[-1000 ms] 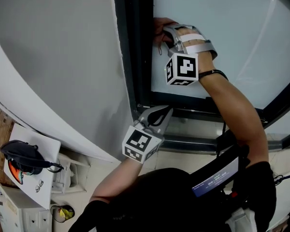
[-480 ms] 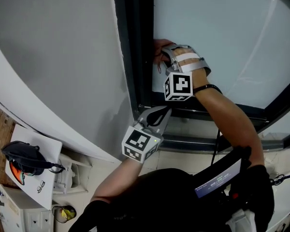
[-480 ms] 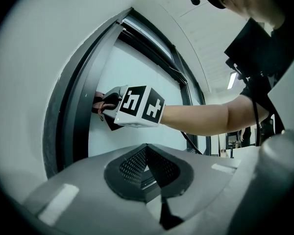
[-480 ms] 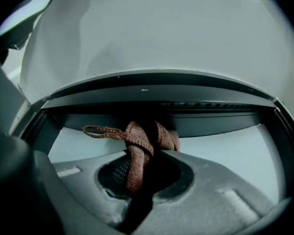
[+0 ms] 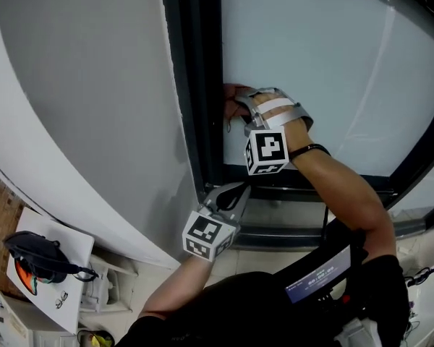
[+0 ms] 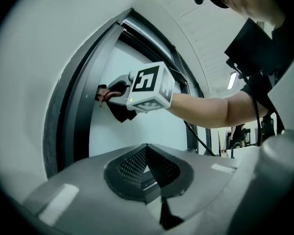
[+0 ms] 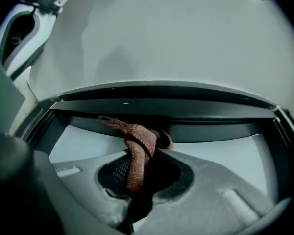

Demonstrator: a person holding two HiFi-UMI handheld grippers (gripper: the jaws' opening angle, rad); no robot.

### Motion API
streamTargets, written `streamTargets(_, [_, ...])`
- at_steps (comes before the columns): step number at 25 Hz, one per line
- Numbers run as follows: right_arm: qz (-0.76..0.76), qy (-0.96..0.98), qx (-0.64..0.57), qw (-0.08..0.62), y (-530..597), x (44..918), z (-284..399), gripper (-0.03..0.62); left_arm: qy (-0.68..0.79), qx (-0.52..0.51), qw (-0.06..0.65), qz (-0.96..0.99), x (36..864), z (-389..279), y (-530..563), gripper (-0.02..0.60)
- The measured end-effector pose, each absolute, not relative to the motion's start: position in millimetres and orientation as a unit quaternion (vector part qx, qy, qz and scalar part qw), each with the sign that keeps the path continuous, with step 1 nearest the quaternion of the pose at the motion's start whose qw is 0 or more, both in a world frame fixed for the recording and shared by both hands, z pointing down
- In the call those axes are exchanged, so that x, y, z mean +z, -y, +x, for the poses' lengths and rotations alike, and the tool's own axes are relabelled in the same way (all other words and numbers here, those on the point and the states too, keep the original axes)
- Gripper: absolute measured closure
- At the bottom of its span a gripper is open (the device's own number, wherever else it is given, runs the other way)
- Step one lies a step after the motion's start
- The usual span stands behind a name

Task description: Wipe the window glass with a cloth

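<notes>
Left gripper (image 6: pixel 147 148): low, below the window's bottom rail, nearest the person. Fingers together, nothing between them; only the left gripper view shows this.
Right gripper (image 5: pixel 240 109): raised above the left one, at the left edge of the glass. Fingers clamped on the cloth.
Cloth (image 7: pixel 137 153): brown. The right gripper view shows a strand running down between the fingers and a bunched knot beyond their tips. The head view shows only a small fold past the hand.
Cloth position: low on the glass (image 5: pixel 333 63), just beside the frame (image 5: pixel 199 85). The left gripper view shows it from the side, reaching the frame's inner edge. No view confirms contact with the glass.
Frame: dark, upright left of the glass.
Wall (image 5: pixel 79 85): grey, left of the frame.
</notes>
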State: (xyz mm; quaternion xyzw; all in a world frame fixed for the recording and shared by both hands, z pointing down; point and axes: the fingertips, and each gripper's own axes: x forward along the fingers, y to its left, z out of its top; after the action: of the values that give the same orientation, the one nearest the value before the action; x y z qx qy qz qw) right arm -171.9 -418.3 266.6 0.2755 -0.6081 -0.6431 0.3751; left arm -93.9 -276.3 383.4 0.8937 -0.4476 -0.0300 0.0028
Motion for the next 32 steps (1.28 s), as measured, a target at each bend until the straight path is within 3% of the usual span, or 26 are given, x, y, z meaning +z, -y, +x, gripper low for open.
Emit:
streamTargets(8, [0.389,0.542,-0.688,0.286,404.5,94.5,-122.5,0.562,0.442,-0.027,0.008,0.897,386.2,-89.1,276.0,0.565])
streamTargets(18, [0.462,0.465,-0.712,0.252,427.5,-57.8,-90.7,0.562,0.445,-0.027,0.006,0.895,385.3,-86.2,276.5,0.565])
streamTargets(24, [0.464,0.44,-0.722,0.264,452.5,-93.5,-97.4,0.562,0.448,-0.037,-0.004,0.893,381.7,-83.7,274.5,0.565])
streamTargets(32, [0.455,0.455,-0.714,0.276,457.2,-74.9,-99.9,0.563,0.442,-0.046,0.009,0.896,378.7,-78.8,281.0,0.565])
